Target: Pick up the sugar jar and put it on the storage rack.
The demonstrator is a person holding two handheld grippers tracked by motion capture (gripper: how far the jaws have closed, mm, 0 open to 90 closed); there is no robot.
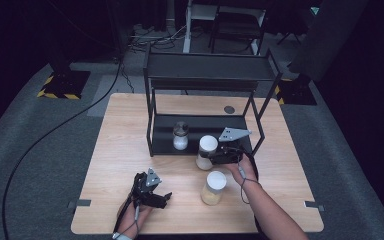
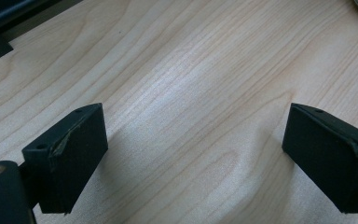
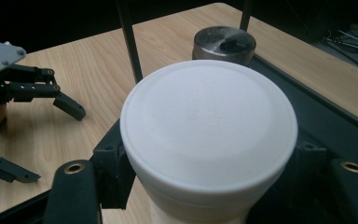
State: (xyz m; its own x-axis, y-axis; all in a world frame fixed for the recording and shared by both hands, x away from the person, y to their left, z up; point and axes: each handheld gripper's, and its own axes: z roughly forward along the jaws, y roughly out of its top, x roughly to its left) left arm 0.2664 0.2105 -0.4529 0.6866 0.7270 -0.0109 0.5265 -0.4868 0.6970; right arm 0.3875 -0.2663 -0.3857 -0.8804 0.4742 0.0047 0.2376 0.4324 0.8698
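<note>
Two hand-held grippers work over a pale wooden table [image 1: 120, 150]. Right gripper [image 1: 219, 156]: jaws clenched on either side of a white-lidded jar [image 1: 207, 151], just below its lid; in the right gripper view the broad, smooth, round lid [image 3: 209, 126] sits between the two black jaws. The right hand [image 1: 245, 172] reaches forward from the lower edge of the high view, forearm angled toward the rack, a cable looped at the wrist. The held jar stands at the front edge of a black metal rack [image 1: 205, 75], whose lower shelf lies directly beyond the right gripper. Farther in on that shelf stands a glass jar with a dull metal lid [image 1: 180, 136], holding white contents. Behind the right gripper, toward the person, a second white-lidded jar [image 1: 214, 187] with pale yellowish contents stands upright on the table, apart from both grippers.

Left gripper [image 1: 152, 192]: released, jaws spread wide with nothing between them. In the left gripper view its blocky black fingertips [image 2: 70, 156] hover close over bare wood grain. The left hand [image 1: 132, 215] holds it low near the table's front edge, well to the left of the right gripper and pointing toward the second jar.
</note>
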